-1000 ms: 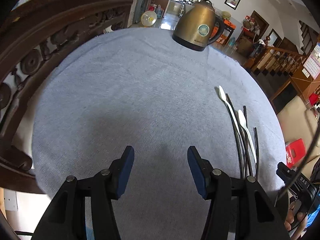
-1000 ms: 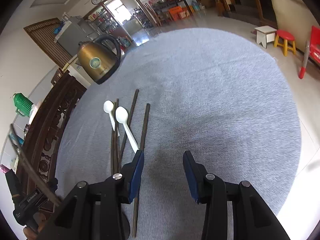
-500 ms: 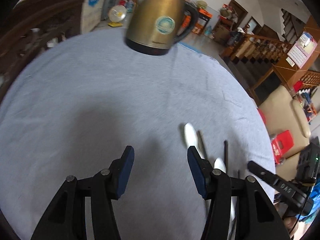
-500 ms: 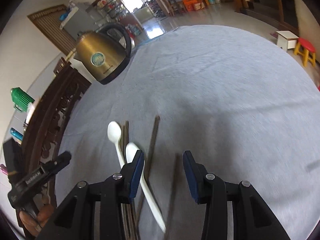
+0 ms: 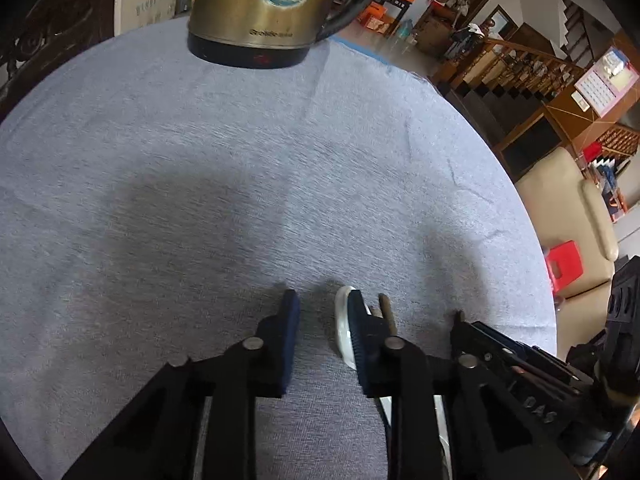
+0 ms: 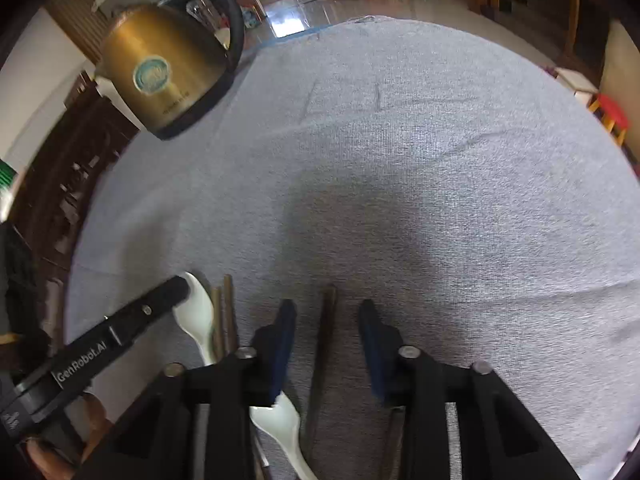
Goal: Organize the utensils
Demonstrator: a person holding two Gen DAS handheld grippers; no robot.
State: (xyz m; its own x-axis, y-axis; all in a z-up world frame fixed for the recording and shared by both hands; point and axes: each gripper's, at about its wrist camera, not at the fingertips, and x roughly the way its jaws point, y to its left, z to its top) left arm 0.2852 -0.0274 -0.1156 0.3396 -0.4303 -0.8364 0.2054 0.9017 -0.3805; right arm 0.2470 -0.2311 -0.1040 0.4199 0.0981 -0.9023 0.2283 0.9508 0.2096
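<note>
So both grippers sit low over the grey tablecloth (image 5: 280, 160), going for the pile of utensils at the near edge. Starting on the left: the left gripper (image 5: 322, 316) has its jaws apart with nothing between them, and the far white spoon (image 5: 343, 326) lies right against the inside of its right finger, at about 1 o'clock from the gap. My guess is it's lining up to straddle that spoon bowl, which is why it's so low and close.

Just right of that spoon are two thin brown chopsticks (image 6: 224, 312) lying side by side, then a second white spoon (image 6: 284, 420) partly tucked under the right gripper's left finger. The right gripper (image 6: 327, 316) is also open, and a single dark chopstick (image 6: 326, 344) runs straight up the middle of its gap toward 12 o'clock, not pinched yet as far as I can tell. Looks set up for a clean grab along its length.

Around them: a brass kettle (image 5: 260, 8) at 12 o'clock on the far side, well apart from everything. The real nuisance is how crowded the utensils are, and the two grippers nearly bumping.
</note>
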